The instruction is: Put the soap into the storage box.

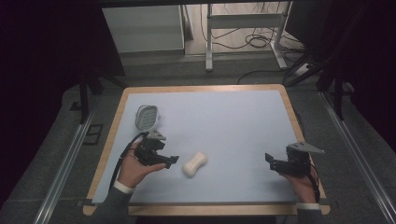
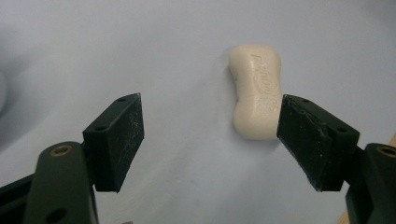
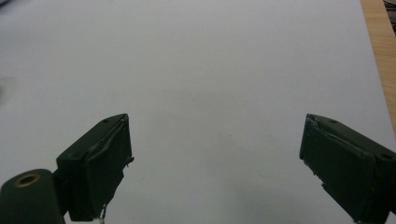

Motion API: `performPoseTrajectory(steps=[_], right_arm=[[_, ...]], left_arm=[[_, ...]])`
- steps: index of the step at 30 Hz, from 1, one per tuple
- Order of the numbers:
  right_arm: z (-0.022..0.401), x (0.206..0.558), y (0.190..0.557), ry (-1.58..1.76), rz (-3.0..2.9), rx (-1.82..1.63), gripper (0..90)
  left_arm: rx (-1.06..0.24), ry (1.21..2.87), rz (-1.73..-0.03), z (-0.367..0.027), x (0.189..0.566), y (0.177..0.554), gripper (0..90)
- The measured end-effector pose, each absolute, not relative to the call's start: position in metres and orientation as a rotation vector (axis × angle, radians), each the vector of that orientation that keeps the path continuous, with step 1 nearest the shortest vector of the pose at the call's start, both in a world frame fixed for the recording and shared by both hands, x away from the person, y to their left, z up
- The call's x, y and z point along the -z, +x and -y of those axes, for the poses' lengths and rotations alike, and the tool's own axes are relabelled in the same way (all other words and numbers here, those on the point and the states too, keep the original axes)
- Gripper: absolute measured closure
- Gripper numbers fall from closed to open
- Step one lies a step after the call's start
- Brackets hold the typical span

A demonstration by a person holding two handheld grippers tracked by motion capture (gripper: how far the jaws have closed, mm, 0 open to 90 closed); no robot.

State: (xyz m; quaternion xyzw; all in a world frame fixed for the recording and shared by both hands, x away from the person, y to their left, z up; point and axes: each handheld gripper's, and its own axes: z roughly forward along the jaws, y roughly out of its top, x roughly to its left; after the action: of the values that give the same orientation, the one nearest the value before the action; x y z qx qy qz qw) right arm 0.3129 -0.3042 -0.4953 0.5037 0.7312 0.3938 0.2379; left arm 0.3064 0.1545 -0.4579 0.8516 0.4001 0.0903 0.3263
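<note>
A cream, waisted bar of soap [image 1: 195, 163] lies flat on the pale blue mat [image 1: 224, 126], near the front and left of centre. My left gripper [image 1: 173, 161] is just to its left and points at it. In the left gripper view the soap [image 2: 256, 91] lies ahead of the open left gripper [image 2: 211, 105], close to the right-hand jaw; I cannot tell whether they touch. A grey oval soap dish [image 1: 147, 116] with a studded inside sits behind the left hand. My right gripper [image 1: 271, 161] is at the front right, and in its own view the right gripper [image 3: 215, 126] is open over bare mat.
The mat covers a wooden table whose edge [image 1: 289, 105] shows as a rim around it, and again as a wooden edge [image 3: 376, 42] in the right gripper view. Beyond the table are a white desk frame [image 1: 243, 21], floor cables [image 1: 254, 42] and dark curtains.
</note>
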Motion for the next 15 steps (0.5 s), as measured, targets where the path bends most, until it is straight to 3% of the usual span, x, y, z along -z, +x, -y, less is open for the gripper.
performPoseTrajectory(steps=[15], right_arm=[[0.306, 0.497, 0.314, 1.393, -2.014, -1.063, 8.8]], left_arm=[[-0.168, 2.299, -1.075, -0.124, 0.470, 0.319, 22.7]])
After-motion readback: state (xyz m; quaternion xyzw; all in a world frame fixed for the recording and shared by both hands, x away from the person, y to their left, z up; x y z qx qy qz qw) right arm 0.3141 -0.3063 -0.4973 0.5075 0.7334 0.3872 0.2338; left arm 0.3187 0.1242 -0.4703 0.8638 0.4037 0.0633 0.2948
